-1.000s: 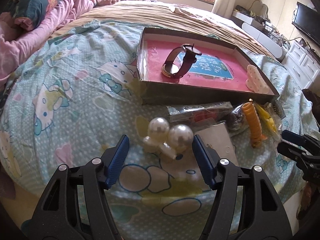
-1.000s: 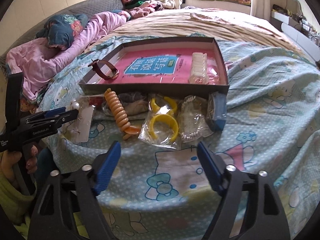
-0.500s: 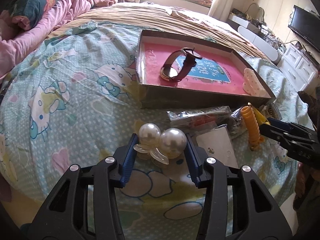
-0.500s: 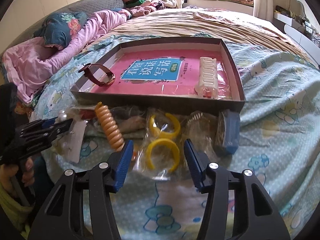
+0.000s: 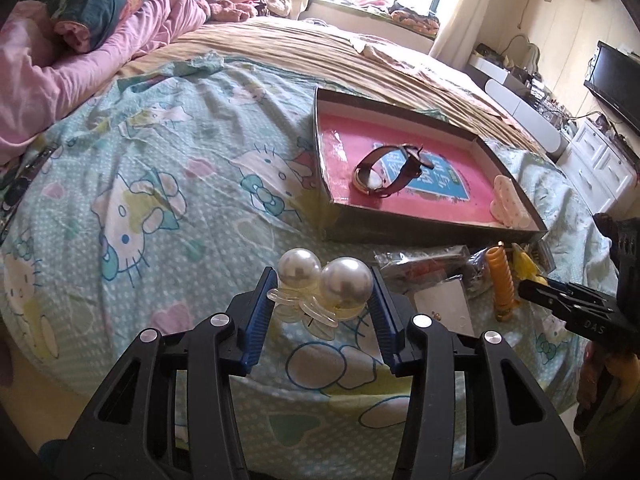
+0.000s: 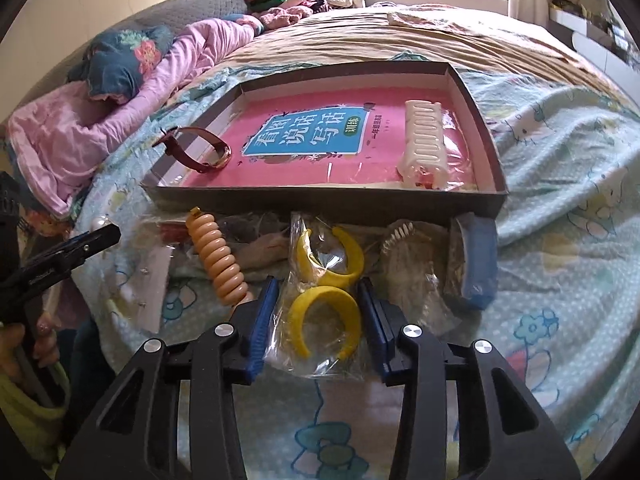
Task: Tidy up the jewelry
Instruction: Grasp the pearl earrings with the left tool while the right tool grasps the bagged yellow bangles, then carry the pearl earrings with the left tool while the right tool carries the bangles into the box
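Note:
My left gripper (image 5: 322, 286) is shut on a clear hair claw with two big pearls (image 5: 324, 282) and holds it just above the bedspread. My right gripper (image 6: 318, 298) is shut on a clear bag of yellow hoop earrings (image 6: 324, 314) lying on the bed. A shallow dark box (image 5: 424, 232) (image 6: 320, 196) with a pink book inside holds a brown watch (image 5: 390, 170) (image 6: 198, 154) and a cream hair claw (image 6: 424, 146) (image 5: 506, 202).
In front of the box lie an orange spiral hair tie (image 6: 218, 258) (image 5: 500, 276), a white earring card (image 5: 442, 308), a blue clip (image 6: 476, 262), a bagged comb clip (image 6: 412, 260) and other small bags. Pink bedding (image 5: 80, 64) is piled at the far left.
My left gripper closed on the pearl claw and lifted it a little. My right gripper moved forward and closed around the bag of yellow earrings.

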